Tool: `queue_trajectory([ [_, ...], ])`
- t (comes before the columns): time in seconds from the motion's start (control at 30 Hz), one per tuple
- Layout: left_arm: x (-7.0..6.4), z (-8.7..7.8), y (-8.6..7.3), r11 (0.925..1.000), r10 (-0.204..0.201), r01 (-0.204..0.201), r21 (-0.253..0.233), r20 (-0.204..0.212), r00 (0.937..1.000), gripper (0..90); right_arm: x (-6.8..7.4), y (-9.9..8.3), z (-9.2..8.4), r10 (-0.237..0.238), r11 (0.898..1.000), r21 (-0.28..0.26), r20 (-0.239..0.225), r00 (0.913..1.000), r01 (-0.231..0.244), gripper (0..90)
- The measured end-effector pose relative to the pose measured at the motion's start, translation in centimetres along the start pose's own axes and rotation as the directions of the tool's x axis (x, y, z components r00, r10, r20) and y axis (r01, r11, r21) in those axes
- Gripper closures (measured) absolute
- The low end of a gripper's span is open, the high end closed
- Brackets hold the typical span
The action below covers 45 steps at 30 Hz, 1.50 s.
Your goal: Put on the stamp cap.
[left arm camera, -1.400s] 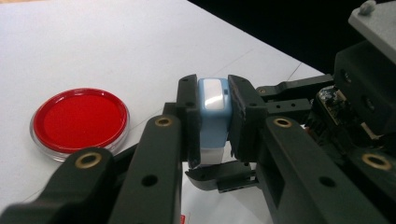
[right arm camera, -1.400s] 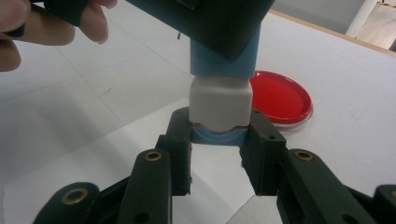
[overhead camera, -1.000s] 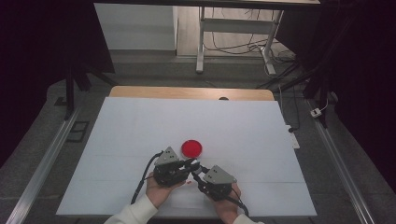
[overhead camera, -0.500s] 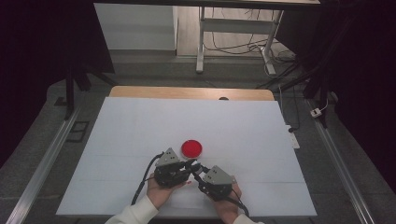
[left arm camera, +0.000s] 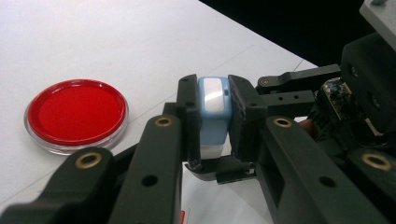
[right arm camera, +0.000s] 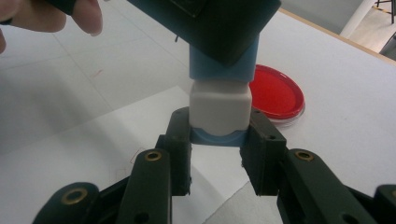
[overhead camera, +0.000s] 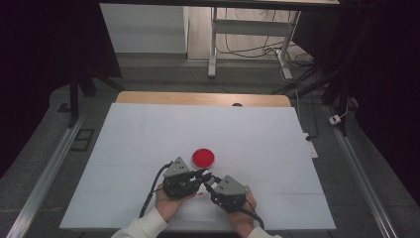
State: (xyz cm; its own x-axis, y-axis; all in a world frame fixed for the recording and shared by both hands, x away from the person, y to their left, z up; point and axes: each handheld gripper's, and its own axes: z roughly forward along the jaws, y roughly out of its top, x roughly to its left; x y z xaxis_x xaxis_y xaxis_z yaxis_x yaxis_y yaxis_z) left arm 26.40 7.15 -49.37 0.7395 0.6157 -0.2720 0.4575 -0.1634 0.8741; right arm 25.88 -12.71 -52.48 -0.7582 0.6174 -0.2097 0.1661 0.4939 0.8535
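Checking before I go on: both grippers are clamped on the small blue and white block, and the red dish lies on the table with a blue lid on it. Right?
Not quite. The red dish has no blue lid; it lies uncovered on the table, as the left gripper view shows. The rest holds: the left gripper and the right gripper are both clamped on the small blue and white block.

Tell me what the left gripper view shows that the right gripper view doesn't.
Left gripper view: the blue end of the small blue-and-white object with its glossy white panel, clamped by the left hand-held gripper, and the right hand-held gripper's black body behind it.

Right gripper view: the object's white cap and the blue rim under it, pinched by the right hand-held gripper, plus fingertips at the top left and the table's wooden edge.

Both: the object gripped at opposite ends, the red round dish and the white table.
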Motion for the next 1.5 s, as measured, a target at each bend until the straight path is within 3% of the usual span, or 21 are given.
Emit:
queue_trajectory([
  [0.23, 0.0, 0.0, 0.0, 1.0000, 0.007, -0.007, -0.004, 0.000, 1.0000, 75.2, -0.3, 0.0, 0.0, 0.008, 1.000, -0.008, -0.029, 0.9995, -0.008, 62.8],
  [0.43, 0.0, -0.1, 0.1, 0.9999, 0.007, -0.007, -0.007, 0.003, 1.0000, 75.1, -0.8, -0.2, 0.0, 0.053, 0.998, -0.018, -0.063, 0.9966, -0.055, 58.8],
  [0.9, 0.9, -0.9, 0.4, 0.9998, -0.004, 0.004, -0.018, -0.015, 0.9999, 75.1, -1.5, -0.3, -0.4, 0.043, 0.999, -0.026, -0.087, 0.9953, -0.046, 52.3],
  [1.13, 1.1, -1.2, 0.6, 0.9999, -0.005, 0.005, -0.011, -0.005, 1.0000, 75.0, -3.3, -0.8, -1.5, 0.060, 0.998, -0.020, -0.112, 0.9919, -0.063, 51.7],
  [1.5, 1.5, -1.4, 0.7, 1.0000, -0.003, 0.003, 0.003, -0.001, 1.0000, 74.8, -6.7, -2.2, -4.3, 0.064, 0.998, -0.010, -0.089, 0.9940, -0.065, 49.5],
])
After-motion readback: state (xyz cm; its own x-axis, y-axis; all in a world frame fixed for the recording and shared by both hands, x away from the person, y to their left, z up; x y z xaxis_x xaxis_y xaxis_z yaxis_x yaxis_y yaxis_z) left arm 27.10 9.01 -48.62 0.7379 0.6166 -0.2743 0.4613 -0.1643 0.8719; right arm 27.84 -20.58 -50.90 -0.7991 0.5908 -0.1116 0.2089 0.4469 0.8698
